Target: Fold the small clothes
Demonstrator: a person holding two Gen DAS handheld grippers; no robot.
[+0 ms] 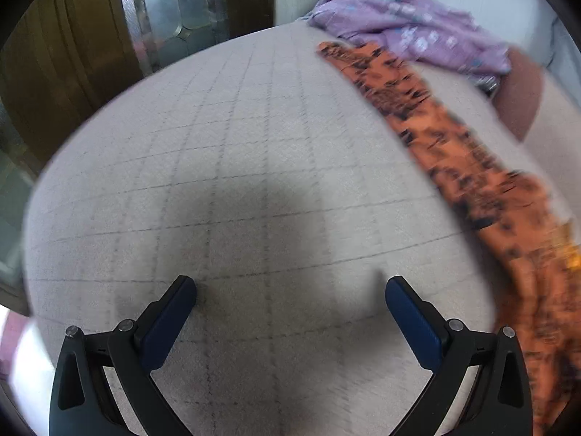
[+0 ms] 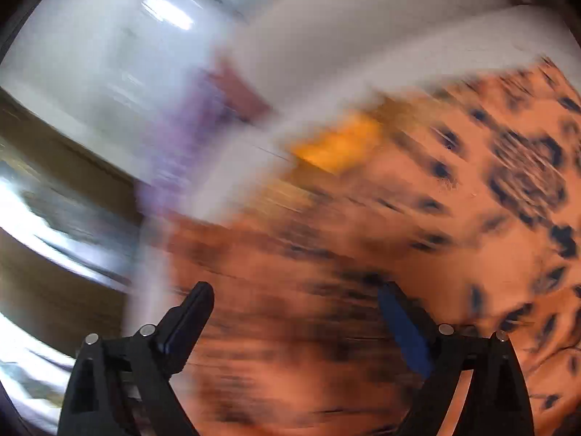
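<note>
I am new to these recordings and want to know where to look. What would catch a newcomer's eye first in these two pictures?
First the orange garment with black leopard-like spots: it runs as a long strip down the right side of the pale grey checked bed cover, and fills most of the right wrist view. Next, the crumpled purple flowered cloth at the far right corner. Both tools, left and right, stand open and empty.

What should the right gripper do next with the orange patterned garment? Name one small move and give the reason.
Probably lower the right gripper and close on the orange garment: its jaws stand wide open just above the cloth with nothing pinched. The left gripper is open too, over bare bedcover.
</note>
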